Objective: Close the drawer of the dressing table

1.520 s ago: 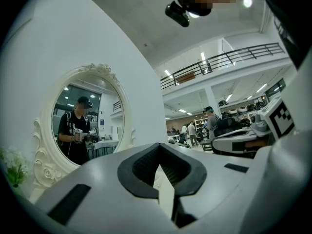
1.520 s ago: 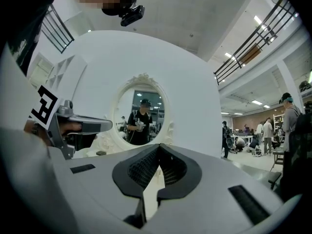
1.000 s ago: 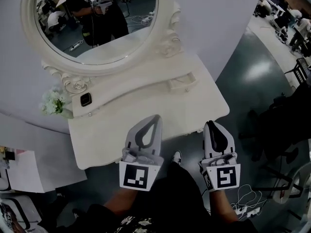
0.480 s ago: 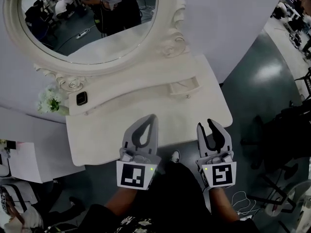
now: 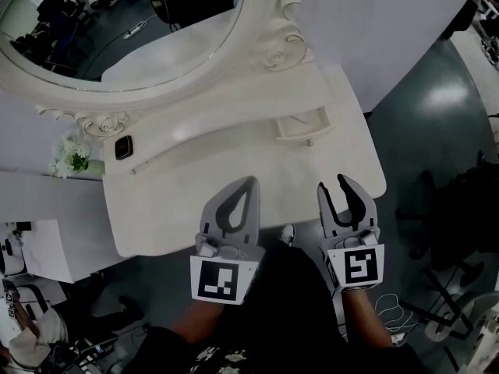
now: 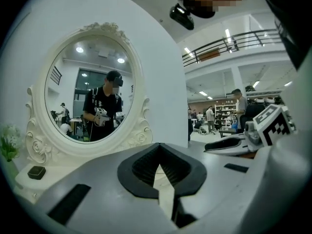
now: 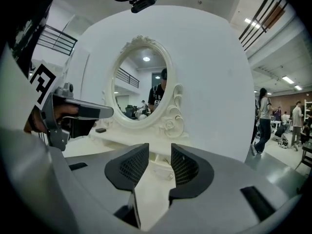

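The white dressing table (image 5: 179, 201) carries an oval mirror (image 5: 117, 22) on a raised shelf. At the shelf's right end a small drawer (image 5: 300, 126) stands pulled out, its knob facing me. Both grippers hover over the table's front edge, well short of the drawer. My left gripper (image 5: 249, 181) is shut with its tips touching and nothing held, as the left gripper view (image 6: 160, 146) also shows. My right gripper (image 5: 332, 183) is opening, with nothing between its jaws. In the right gripper view (image 7: 160, 152) the drawer (image 7: 162, 169) shows far off through the gap.
A small black object (image 5: 122, 147) lies on the shelf's left end beside white flowers (image 5: 74, 158). A white curved panel (image 5: 390, 29) stands behind the table. A white box (image 5: 47, 248) is at the left, and dark chairs (image 5: 460, 209) stand on the floor at the right.
The right gripper's jaws have gone from shut to open. Both grippers have come lower and closer to the table. The left gripper has stayed shut.
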Demonstrator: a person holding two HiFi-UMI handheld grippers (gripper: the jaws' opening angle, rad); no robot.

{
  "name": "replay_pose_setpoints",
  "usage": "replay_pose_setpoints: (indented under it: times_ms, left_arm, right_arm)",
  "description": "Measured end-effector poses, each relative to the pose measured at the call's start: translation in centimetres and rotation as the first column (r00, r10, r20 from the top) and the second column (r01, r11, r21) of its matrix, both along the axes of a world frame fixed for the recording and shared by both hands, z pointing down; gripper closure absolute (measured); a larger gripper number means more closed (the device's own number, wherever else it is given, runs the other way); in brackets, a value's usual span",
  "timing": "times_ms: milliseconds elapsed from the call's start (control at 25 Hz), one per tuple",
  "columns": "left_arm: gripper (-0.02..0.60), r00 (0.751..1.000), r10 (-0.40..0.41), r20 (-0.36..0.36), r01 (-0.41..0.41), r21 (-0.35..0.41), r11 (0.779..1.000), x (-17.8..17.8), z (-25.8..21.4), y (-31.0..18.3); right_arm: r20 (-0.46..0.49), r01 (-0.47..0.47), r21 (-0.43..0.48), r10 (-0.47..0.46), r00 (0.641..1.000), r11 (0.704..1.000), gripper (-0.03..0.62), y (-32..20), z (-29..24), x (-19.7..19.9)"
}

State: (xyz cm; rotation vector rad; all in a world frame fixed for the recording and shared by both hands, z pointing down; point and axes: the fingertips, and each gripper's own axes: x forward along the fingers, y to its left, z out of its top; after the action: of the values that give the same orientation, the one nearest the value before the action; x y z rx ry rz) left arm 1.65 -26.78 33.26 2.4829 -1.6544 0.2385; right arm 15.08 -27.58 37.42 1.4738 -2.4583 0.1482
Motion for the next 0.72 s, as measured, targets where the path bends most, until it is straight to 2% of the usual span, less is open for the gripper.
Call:
replay_pose_setpoints:
  times_ms: [200,440,720]
  left_arm:
    - [0.581,0.999,0.033,0.005,-0.033,-0.036,0.999,0.4,2.2,-1.8]
    - [0.581,0.999,0.051,-0.006,-0.051,-0.114,0.992,0.3,4.6,-3.5]
    - [0.581,0.996,0.083,-0.015,-0.085,-0.193,0.977,0.9,8.1,-4.5]
  right_arm:
    - [-0.001,0.001,-0.054,-0.001,1.0,0.999,0.454,-1.7,2.8,-0.3]
    - [-0.016,0.0,-0.099,-0.002,1.0,0.995,0.441,-3.2,5.6,-0.6]
    - [-0.023,-0.013,-0.17,0.009,1.0,0.985,0.441,-4.5,9.3,-0.7]
